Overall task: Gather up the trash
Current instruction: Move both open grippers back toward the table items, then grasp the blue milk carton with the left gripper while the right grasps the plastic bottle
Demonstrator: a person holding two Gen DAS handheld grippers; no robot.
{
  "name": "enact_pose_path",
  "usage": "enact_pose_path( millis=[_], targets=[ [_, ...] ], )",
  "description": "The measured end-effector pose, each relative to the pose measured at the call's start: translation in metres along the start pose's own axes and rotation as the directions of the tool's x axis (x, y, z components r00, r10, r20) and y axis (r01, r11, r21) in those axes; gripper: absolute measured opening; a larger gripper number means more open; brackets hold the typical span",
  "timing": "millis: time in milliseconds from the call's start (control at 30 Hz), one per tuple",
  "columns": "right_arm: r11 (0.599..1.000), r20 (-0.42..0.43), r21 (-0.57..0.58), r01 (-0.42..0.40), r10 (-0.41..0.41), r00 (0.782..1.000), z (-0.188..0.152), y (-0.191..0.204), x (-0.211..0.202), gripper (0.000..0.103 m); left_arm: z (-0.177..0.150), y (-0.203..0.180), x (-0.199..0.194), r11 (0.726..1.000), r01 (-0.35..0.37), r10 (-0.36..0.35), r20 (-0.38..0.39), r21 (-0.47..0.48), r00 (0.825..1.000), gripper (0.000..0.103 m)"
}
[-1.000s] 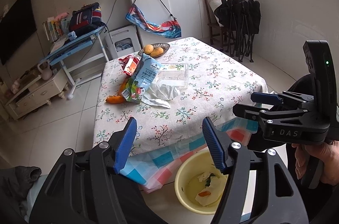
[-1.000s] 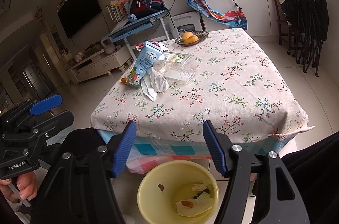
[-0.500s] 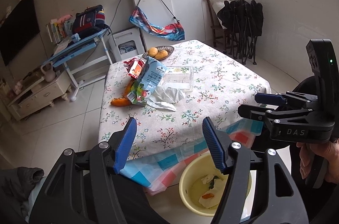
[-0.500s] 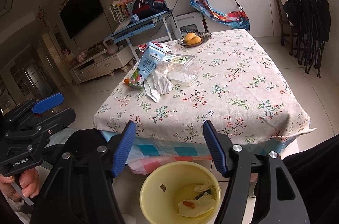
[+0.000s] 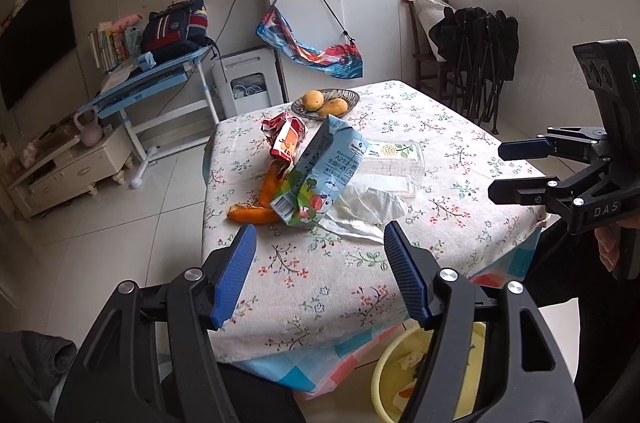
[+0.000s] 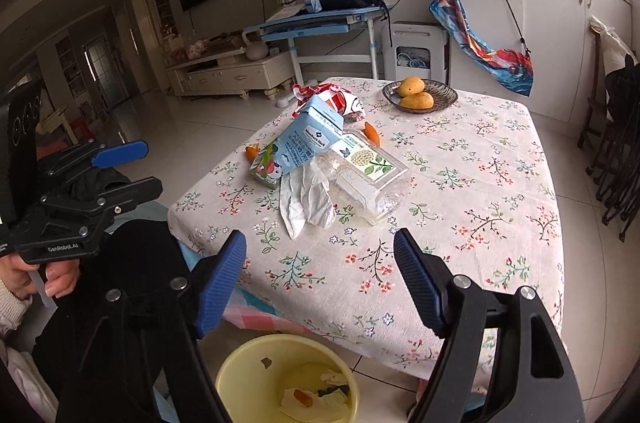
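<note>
— Where does the trash sit?

— Heaped on the floral tablecloth (image 6: 460, 191), toward the table's far left: a blue milk carton (image 6: 308, 139) lying tilted over orange peels (image 5: 256, 213), a crumpled white tissue (image 6: 306, 201) touching a clear plastic clamshell box (image 6: 366, 179), and a red snack wrapper (image 5: 286, 135) behind. The yellow bin (image 6: 240, 375) stands on the floor at the near edge, some scraps already in it.

— And the grippers?

— The left gripper (image 5: 316, 275) hangs with its jaws well apart and nothing between them. The right gripper (image 6: 320, 283) is opening its jaws, likewise empty (both hover short of the pile).

— What might go wrong?

— The tissue lies partly under the carton, so pulling it could tip the carton or drag the peels off the table's left edge. The clamshell looks flimsy; a hard pinch may buckle it and let it spring free. The bowl of mangoes (image 6: 418, 95) isn't trash, and a long reach could knock it.
</note>
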State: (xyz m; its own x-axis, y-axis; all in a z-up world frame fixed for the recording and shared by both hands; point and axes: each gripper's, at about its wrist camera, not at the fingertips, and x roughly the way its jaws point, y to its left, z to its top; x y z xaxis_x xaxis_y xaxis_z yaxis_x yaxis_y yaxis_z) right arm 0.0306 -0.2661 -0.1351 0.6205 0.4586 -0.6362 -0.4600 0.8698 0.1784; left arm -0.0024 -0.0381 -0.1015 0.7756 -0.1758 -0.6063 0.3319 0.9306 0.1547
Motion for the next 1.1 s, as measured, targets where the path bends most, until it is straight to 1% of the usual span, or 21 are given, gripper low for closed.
enact_pose_path(
  millis=[133,233,333,467,567,733,800,833,867,900,967,1000,1100],
  targets=[
    [0.999,-0.059,-0.043,-0.004,0.002,0.998,0.015,-0.012,0.028,0.075,0.014,0.009,0.041,0.999,0.009,-0.008,-0.021,0.031,1.000,0.065],
    [0.998,-0.099,-0.068,0.006,-0.013,0.995,0.024,-0.019,0.049,0.075,0.024,0.014,0.072,0.999,0.025,-0.024,-0.043,0.034,0.999,0.065],
    [0.993,-0.144,-0.114,0.027,-0.044,0.989,0.028,-0.022,0.071,0.075,0.030,0.015,0.103,0.996,0.056,-0.051,-0.066,0.065,0.997,0.065],
    [0.986,-0.188,-0.157,0.051,-0.080,0.979,0.030,-0.028,0.092,0.075,0.034,0.009,0.135,0.989,0.080,-0.068,-0.098,0.125,0.993,0.065],
    [0.984,-0.208,-0.170,0.062,-0.097,0.973,0.033,-0.033,0.106,0.075,0.035,-0.001,0.153,0.979,0.067,-0.047,-0.108,0.191,0.993,0.065],
    [0.986,-0.237,-0.163,0.047,-0.085,0.968,0.035,-0.035,0.124,0.075,0.041,-0.005,0.175,0.972,0.058,-0.032,-0.115,0.229,0.993,0.065],
    [0.987,-0.254,-0.153,0.039,-0.077,0.964,0.035,-0.035,0.130,0.072,0.045,-0.002,0.181,0.979,0.058,-0.036,-0.114,0.195,0.993,0.065],
    [0.989,-0.265,-0.147,0.031,-0.070,0.962,0.034,-0.036,0.131,0.066,0.047,0.003,0.183,0.984,0.064,-0.046,-0.114,0.164,0.992,0.063],
    [0.990,-0.271,-0.137,0.021,-0.058,0.961,0.034,-0.037,0.133,0.065,0.049,0.008,0.184,0.989,0.074,-0.060,-0.111,0.127,0.992,0.057],
    [0.992,-0.272,-0.126,0.018,-0.052,0.961,0.035,-0.038,0.133,0.065,0.051,0.015,0.184,0.992,0.083,-0.073,-0.105,0.090,0.992,0.053],
    [0.995,-0.275,-0.104,0.010,-0.038,0.961,0.035,-0.040,0.130,0.064,0.054,0.028,0.188,0.995,0.100,-0.098,-0.122,0.013,0.988,0.035],
    [0.997,-0.276,-0.083,0.004,-0.027,0.961,0.034,-0.043,0.128,0.064,0.054,0.034,0.190,0.994,0.111,-0.113,-0.127,-0.020,0.985,0.032],
    [1.000,-0.276,0.002,-0.020,0.020,0.961,0.033,-0.052,0.123,0.063,0.052,0.050,0.188,0.983,0.144,-0.158,-0.126,-0.110,0.979,0.032]
  ],
)
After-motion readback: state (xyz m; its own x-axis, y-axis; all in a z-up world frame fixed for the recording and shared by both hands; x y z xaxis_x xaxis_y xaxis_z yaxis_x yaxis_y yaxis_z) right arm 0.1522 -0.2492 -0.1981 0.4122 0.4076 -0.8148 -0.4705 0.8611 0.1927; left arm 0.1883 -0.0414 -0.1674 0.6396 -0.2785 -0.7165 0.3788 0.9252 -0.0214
